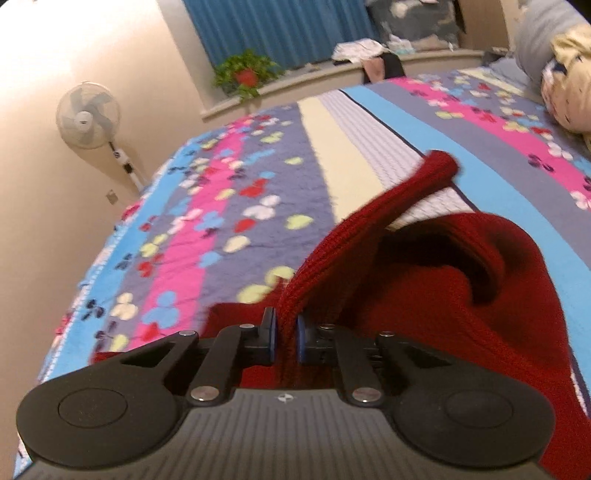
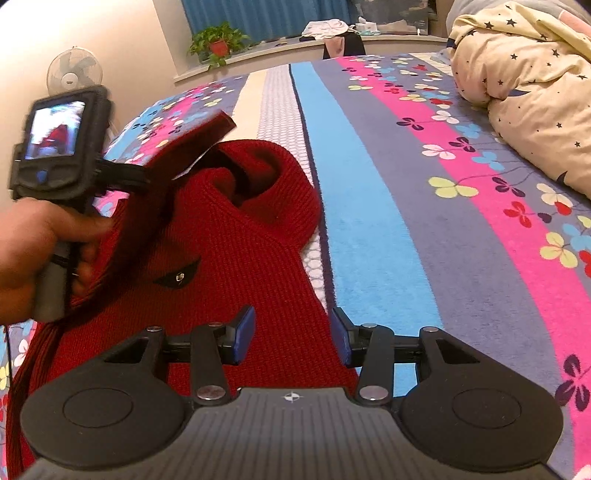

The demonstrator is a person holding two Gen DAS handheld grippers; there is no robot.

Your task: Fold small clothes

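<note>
Sweater sleeve pinched by left gripper, right gripper loose over body

Sweater [image 2: 236, 236], red knit, lay on the bedspread [image 2: 369, 221], which had stripes of blue, pink, grey and cream with a flower print. In the right wrist view it filled the 9 o'clock to 6 o'clock part of the frame, with the neck opening up toward 12 o'clock.

Left gripper [image 1: 284, 334] was clamped on the sleeve [image 1: 369, 221]: ribbed red fabric was squeezed between the blue pads [image 1: 271, 332]. The sleeve rose from the jaws and ran toward 1 o'clock, its cuff [image 1: 441, 164] lifted off the bedspread. The rest of the sweater bunched at 3 to 4 o'clock of that gripper.

A hand [image 2: 33, 243] at 9 o'clock in the right wrist view held the left gripper's handle, with the small camera screen [image 2: 55, 129] above it.

Right gripper [image 2: 291, 332] was released, jaws standing apart and gripping nothing. The left pad sat over red fabric; the right pad sat at the sweater's edge, by the blue stripe.

Background: fan [image 1: 88, 115] at 10 o'clock, potted plant [image 1: 245, 72] on a ledge before blue curtains [image 1: 273, 29] at 12 o'clock, and a cream star-print quilt [image 2: 524, 85] at 2 o'clock on the bed.
</note>
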